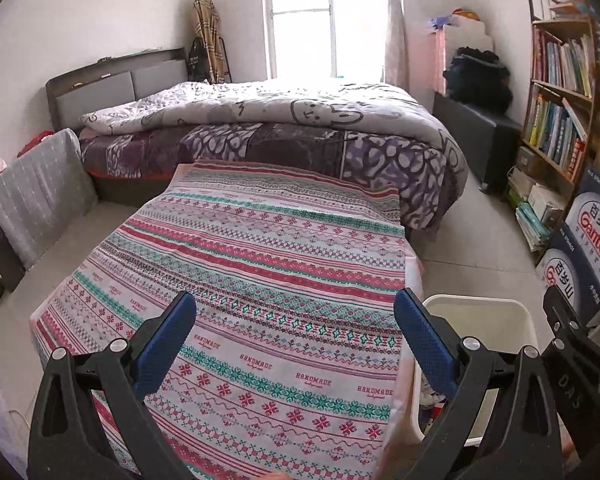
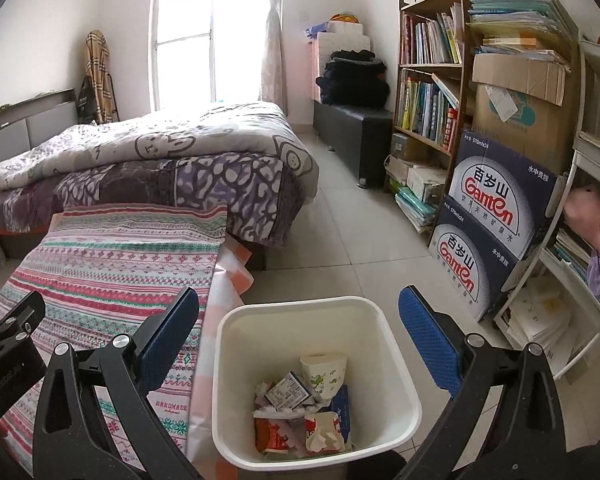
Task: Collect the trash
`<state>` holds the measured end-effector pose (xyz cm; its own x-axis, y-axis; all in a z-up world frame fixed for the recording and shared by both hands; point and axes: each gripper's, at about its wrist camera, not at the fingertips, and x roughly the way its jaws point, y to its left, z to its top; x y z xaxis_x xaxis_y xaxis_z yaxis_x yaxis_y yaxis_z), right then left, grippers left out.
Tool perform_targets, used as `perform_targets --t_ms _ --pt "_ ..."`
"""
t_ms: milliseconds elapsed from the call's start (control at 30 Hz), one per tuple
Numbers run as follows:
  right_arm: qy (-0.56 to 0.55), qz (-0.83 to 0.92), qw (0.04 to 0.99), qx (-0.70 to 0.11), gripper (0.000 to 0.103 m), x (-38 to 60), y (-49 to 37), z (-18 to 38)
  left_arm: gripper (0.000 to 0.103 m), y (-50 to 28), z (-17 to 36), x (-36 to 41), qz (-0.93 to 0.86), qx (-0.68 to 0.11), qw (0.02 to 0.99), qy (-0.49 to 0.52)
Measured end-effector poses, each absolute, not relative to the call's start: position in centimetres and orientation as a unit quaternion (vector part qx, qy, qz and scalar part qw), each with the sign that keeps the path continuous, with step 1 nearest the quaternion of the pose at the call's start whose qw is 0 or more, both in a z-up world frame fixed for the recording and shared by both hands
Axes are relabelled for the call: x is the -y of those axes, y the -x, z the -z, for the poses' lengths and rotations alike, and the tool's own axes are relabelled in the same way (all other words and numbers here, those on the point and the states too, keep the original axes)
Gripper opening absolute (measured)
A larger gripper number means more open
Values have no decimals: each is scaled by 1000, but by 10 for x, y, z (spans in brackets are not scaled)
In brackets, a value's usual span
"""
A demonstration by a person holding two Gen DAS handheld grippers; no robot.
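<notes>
bedroom floor, one white bin (image 2: 396,364) holding one paper cup (image 2: 325,372) and crumpled wrappers (image 2: 300,428); both hand-held grippers, left (image 1: 295,332) and right (image 2: 299,330), gape wide, empty, beside one patterned desk (image 1: 260,264).

Daylight poured in from the window (image 1: 300,16) at 12 o'clock, blown out to white glare in both views. The room was evenly bright, with soft, faint shadows. Fisheye distortion bent the bookshelf (image 2: 428,80) at 2 o'clock, and black vignetting filled the corners. Focus was sharp throughout.
</notes>
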<state>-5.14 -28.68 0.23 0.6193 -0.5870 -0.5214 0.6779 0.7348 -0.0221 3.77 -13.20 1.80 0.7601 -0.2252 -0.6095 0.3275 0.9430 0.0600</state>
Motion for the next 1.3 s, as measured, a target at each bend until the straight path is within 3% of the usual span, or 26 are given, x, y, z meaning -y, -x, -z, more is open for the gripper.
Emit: perform_targets --t_ms 1300 --pt "-99 351 891 -272 96 289 48 10 96 -38 -10 139 164 -315 931 -85"
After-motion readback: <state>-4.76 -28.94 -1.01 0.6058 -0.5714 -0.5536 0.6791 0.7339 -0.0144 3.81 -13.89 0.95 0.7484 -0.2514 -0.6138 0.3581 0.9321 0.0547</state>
